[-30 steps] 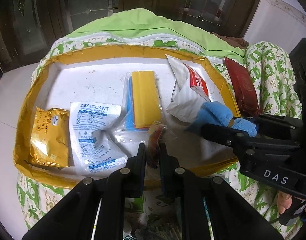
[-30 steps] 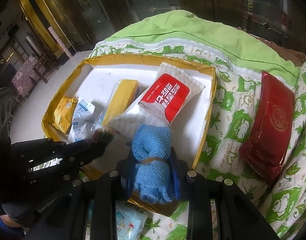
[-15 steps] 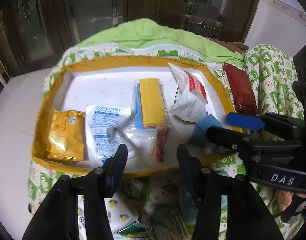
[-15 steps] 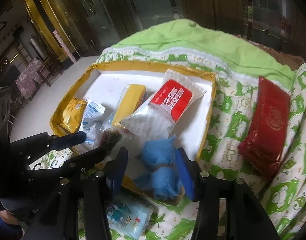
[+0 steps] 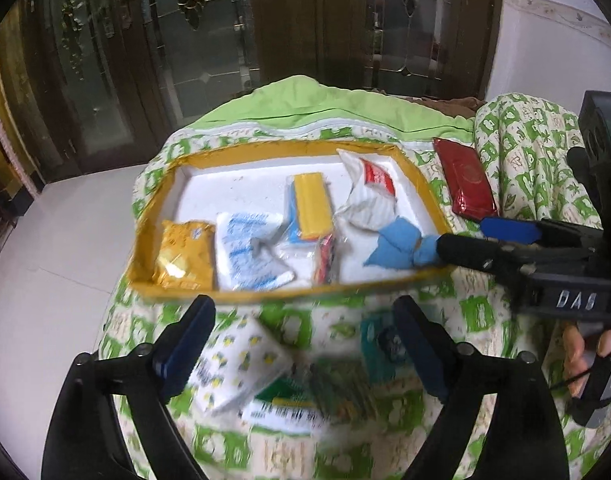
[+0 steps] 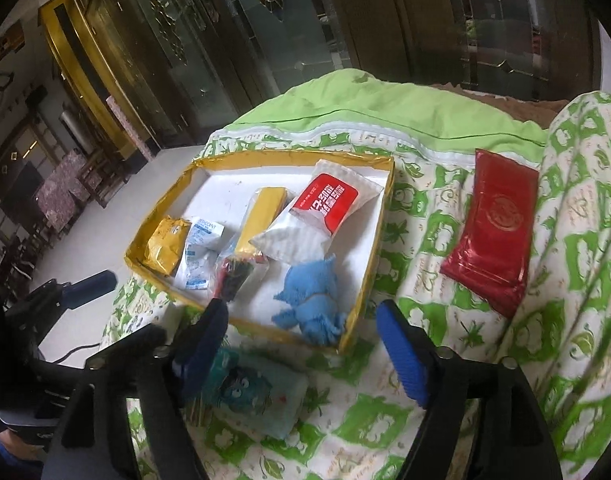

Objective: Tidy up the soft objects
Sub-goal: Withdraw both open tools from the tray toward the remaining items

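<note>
1. The left gripper [image 5: 305,344] hangs with its jaws spread wide and nothing between them, short of the near wall of the yellow-rimmed tray [image 5: 153,208]
2. The right gripper [image 6: 301,348] is likewise released, its blue-padded fingers [image 6: 401,364] parted and empty, poised over the green-and-white quilt [image 6: 417,216] just outside the tray's near right corner
3. The blue cloth [image 6: 311,300] lies inside the tray at that near right corner, crumpled, just beyond the right gripper's fingertips and roughly in line with the gap between them; it touches neither finger. In the left wrist view the cloth [image 5: 397,246] sits close against the tip of the right gripper's lower finger, though contact cannot be confirmed there
4. Also in the tray, left to right: a yellow packet [image 5: 183,254], a white desiccant sachet [image 5: 251,256], a small clear bag with dark red contents [image 5: 325,258], a yellow bar in clear wrap [image 5: 309,206], and a white pouch with a red label [image 6: 325,208]
5. A red foil pouch [image 6: 491,232] lies flat on the quilt to the right of the tray, well apart from both grippers
6. On the quilt in front of the tray lie a teal packet with a cartoon face [image 6: 251,392], under the right gripper's left finger, and a white lemon-print packet [image 5: 237,364] near the left gripper's left finger; the items nearest the left camera are blurred
</note>
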The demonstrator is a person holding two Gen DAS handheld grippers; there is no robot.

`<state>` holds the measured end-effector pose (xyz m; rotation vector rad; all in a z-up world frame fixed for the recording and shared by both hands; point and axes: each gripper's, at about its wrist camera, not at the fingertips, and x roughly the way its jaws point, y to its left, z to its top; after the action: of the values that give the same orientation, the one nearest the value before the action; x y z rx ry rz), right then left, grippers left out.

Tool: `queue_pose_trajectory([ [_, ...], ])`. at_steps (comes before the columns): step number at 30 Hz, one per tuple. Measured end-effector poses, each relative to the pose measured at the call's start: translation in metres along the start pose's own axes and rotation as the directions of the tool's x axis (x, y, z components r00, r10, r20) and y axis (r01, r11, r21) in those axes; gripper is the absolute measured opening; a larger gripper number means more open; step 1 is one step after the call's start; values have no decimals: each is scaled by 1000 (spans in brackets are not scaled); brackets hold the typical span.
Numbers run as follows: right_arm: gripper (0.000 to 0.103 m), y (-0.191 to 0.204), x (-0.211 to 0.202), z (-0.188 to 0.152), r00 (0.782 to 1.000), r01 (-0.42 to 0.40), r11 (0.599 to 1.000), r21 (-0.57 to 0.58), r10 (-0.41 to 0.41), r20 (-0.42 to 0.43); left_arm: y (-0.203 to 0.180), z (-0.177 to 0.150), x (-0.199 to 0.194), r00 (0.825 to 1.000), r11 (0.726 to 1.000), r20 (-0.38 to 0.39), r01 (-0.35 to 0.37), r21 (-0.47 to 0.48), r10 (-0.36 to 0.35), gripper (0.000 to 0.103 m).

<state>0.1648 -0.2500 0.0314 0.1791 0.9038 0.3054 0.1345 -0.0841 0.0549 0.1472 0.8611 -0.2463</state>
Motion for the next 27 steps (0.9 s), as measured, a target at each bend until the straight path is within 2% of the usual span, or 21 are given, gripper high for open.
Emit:
queue_pose_trajectory([
  [7,93,1,-12,-18,1000,-14,1000,23,15,-3,27,-42,-14,999,996,2,-45,-76,45,94],
  [16,102,13,-12,-46,997,-33,999,13,34,-70,51,-83,-18,1000,987,-16,-14,-163,12,94],
  [22,102,19,-13,-66,986,-31,1000,1,30,-165,49,-99,-19,1000,990,-27,-12,-138,9,94],
  [27,102,23,-25,-85,966,-94,996,6,93,-243,48,-103,-18,999,991,-33,6,-134,-10,94],
])
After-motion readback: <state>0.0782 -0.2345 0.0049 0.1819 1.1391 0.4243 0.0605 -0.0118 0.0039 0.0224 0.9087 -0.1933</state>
